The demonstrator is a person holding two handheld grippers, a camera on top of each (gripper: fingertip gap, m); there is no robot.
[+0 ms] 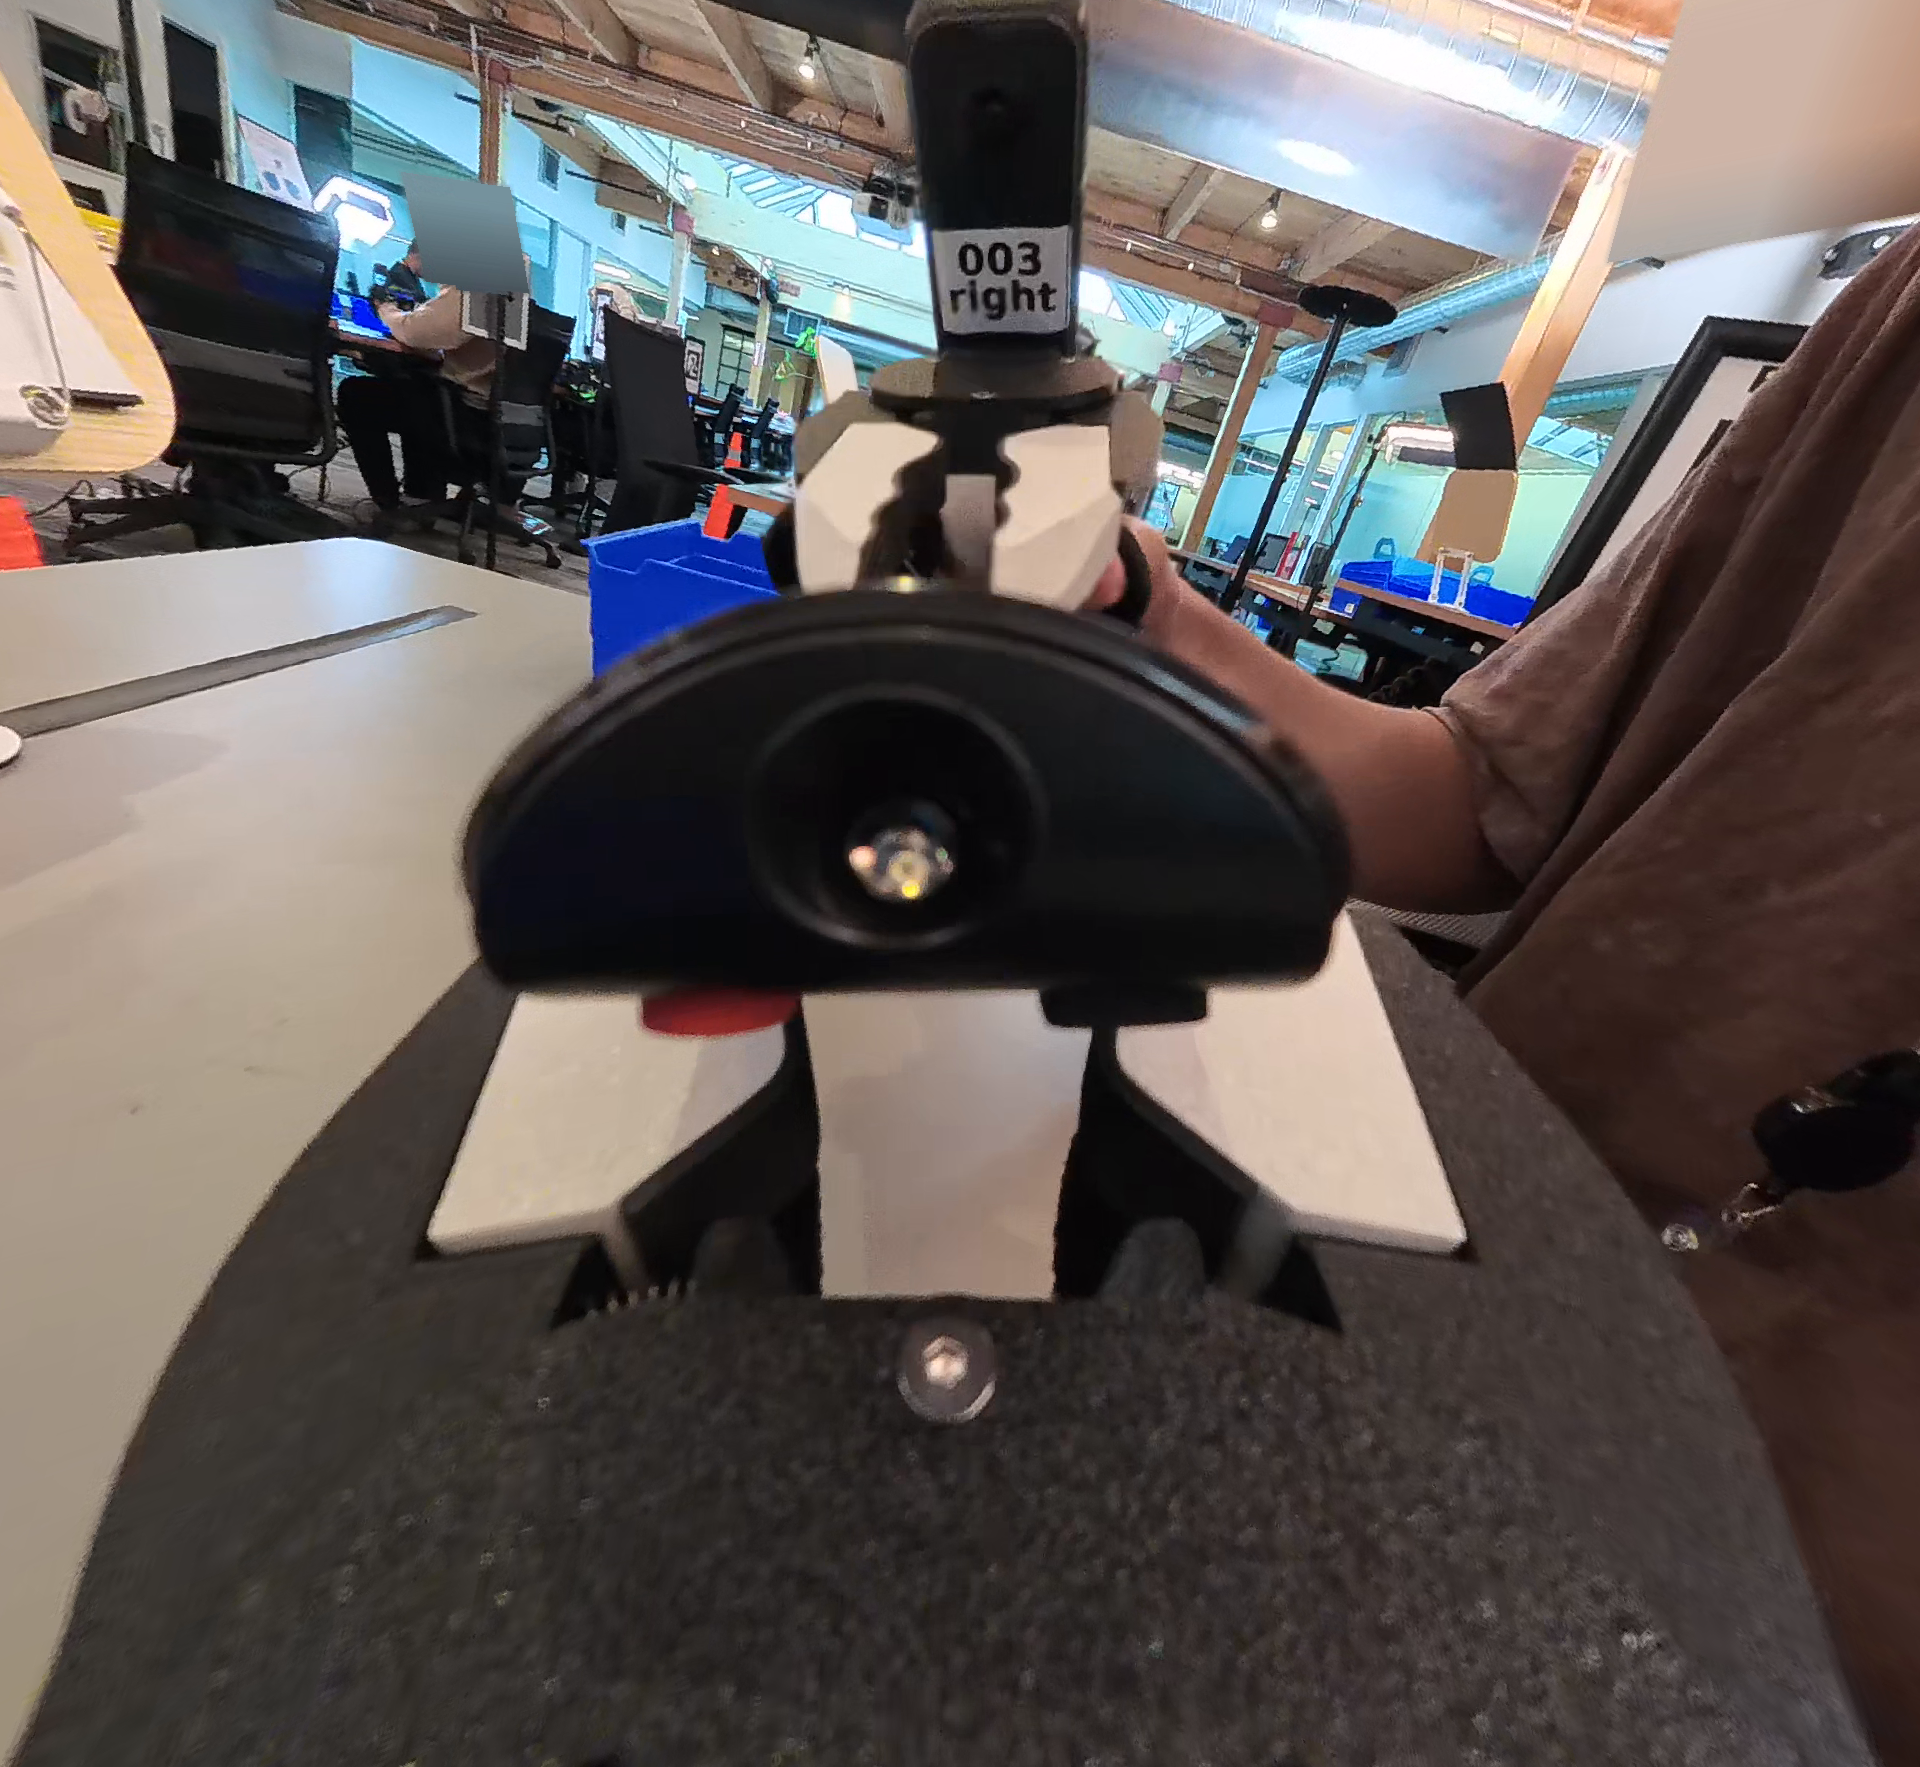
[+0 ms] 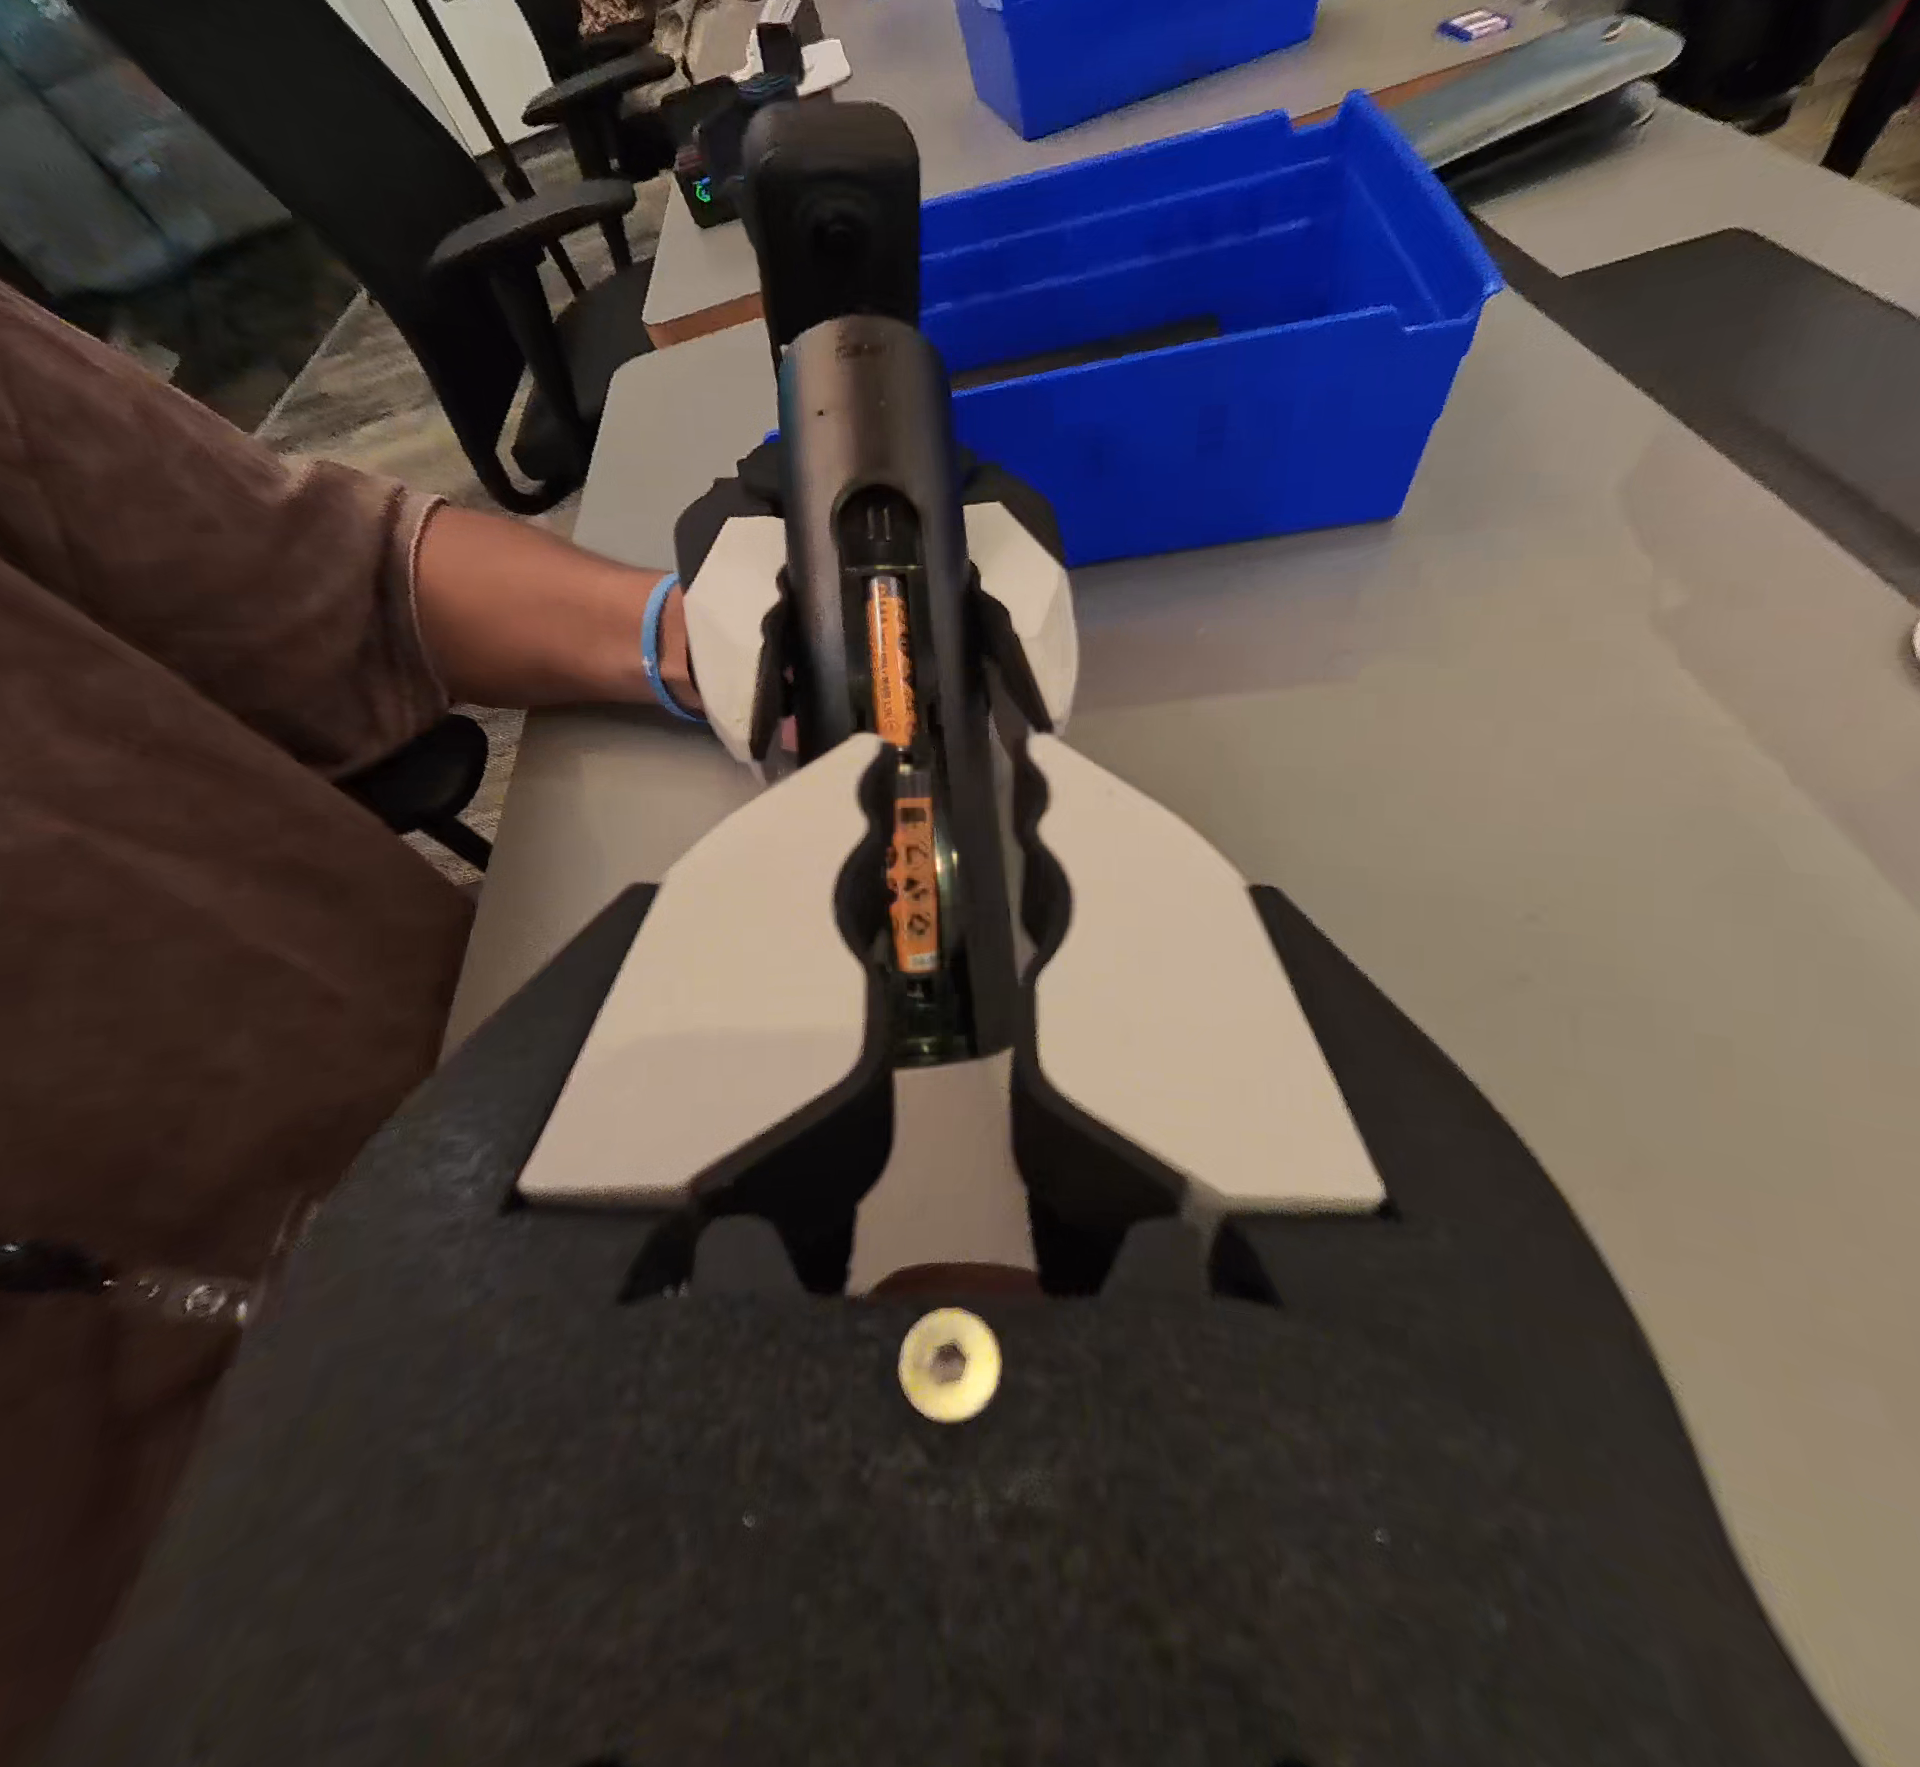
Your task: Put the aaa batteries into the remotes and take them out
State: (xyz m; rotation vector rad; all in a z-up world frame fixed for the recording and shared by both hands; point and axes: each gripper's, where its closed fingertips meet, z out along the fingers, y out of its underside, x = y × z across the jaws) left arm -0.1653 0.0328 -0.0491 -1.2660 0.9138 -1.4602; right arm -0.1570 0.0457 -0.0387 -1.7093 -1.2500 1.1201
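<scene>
Remote (image 2: 816,470): long, black, held level above the grey surface (image 2: 1455,886), spanning the gap between two grippers that faced each other. Battery bay open and turned upward, with two AAA batteries seated end to end, the far battery (image 2: 885,657) and the near battery (image 2: 914,886), both orange with black print too small to make out. Right gripper (image 2: 940,751): jaws clenched on the near end of the remote, the white fingers (image 2: 727,990) flanking the body. Left gripper (image 2: 904,720): jaws clamped on the far part of the remote. The right wrist view alone showed the bay and the batteries. The left wrist view showed only the remote's half-round end face (image 1: 904,813), with a small clear emitter at its middle and a red part just beneath; that face hid the left gripper's own fingertips. The left wrist view alone showed a white label with black print (image 1: 1000,278) on the upright black stalk of the right gripper (image 1: 951,522). Blue bin (image 2: 1195,429): on the surface just beyond the grippers, open top. Second blue bin (image 2: 1143,3): farther back. Person: brown sleeve (image 2: 156,574) and blue wristband (image 2: 655,647) behind the left gripper. Black office chair (image 2: 312,159) beside the surface.
</scene>
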